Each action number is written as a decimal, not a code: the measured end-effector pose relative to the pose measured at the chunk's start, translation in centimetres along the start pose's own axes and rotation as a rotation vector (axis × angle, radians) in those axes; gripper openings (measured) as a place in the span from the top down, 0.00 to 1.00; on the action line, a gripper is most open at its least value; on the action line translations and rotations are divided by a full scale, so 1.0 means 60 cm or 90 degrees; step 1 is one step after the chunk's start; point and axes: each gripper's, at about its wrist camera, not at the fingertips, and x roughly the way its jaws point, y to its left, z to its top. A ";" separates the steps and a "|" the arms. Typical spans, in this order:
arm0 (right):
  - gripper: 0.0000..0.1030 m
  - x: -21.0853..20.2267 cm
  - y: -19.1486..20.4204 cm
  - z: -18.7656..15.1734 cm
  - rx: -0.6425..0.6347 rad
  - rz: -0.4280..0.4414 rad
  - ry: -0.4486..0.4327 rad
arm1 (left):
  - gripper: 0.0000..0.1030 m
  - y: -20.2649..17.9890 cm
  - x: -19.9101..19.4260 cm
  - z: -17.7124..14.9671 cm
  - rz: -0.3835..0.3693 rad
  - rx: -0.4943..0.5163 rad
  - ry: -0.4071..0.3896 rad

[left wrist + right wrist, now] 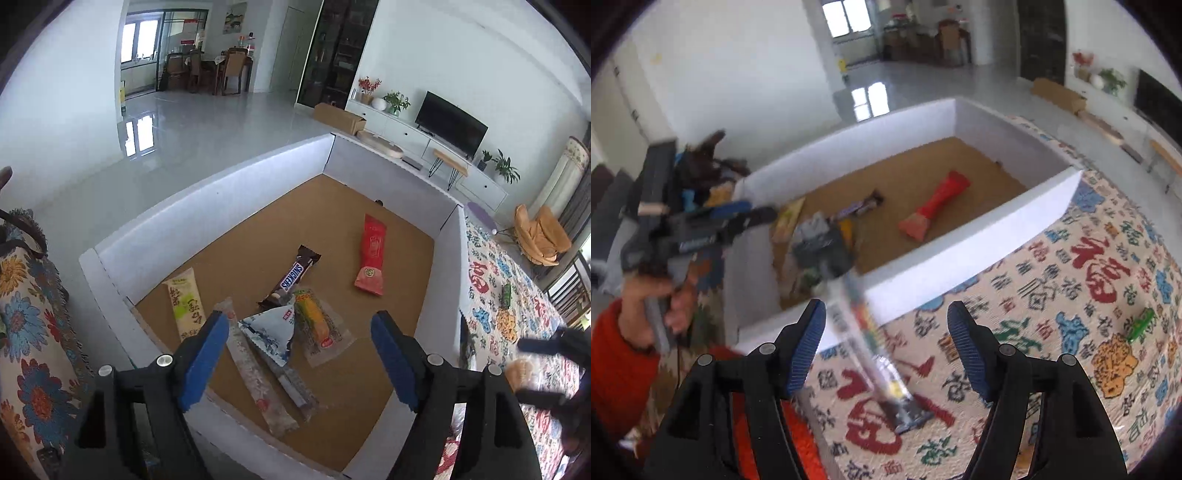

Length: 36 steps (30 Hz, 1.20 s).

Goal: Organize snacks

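Observation:
A white-walled box (pixel 207 192) with a brown floor holds several snacks: a Snickers bar (pixel 291 277), a red packet (pixel 371 256), a pale green-and-cream stick (pixel 184 301), a blue-white triangular pack (pixel 271 334), an orange-yellow snack (pixel 314 321) and two long clear sticks (pixel 258 384). My left gripper (pixel 299 360) is open above the box's near side. My right gripper (pixel 886 347) is open over the patterned cloth; a long clear snack stick (pixel 875 354) lies blurred between its fingers, leaning on the box wall (pixel 960 254). A small green snack (pixel 1141 323) lies on the cloth.
The box stands on a cloth (pixel 1071 295) printed with red and blue characters. The left gripper and the hand holding it (pixel 676 236) show at the left of the right wrist view. A floral cover (pixel 26 317) lies left of the box. A TV unit (pixel 443 147) stands beyond.

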 end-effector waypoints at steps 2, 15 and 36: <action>0.30 0.031 0.032 -0.028 -0.065 -0.006 0.026 | 0.23 -0.009 -0.005 0.004 -0.014 -0.010 0.001; 0.87 -0.010 -0.015 0.035 0.120 0.041 -0.032 | 0.17 0.054 -0.136 -0.051 0.005 -0.021 -0.082; 0.21 -0.136 -0.180 -0.191 0.239 -0.287 -0.133 | 0.04 -0.240 -0.079 -0.184 -0.164 0.166 0.032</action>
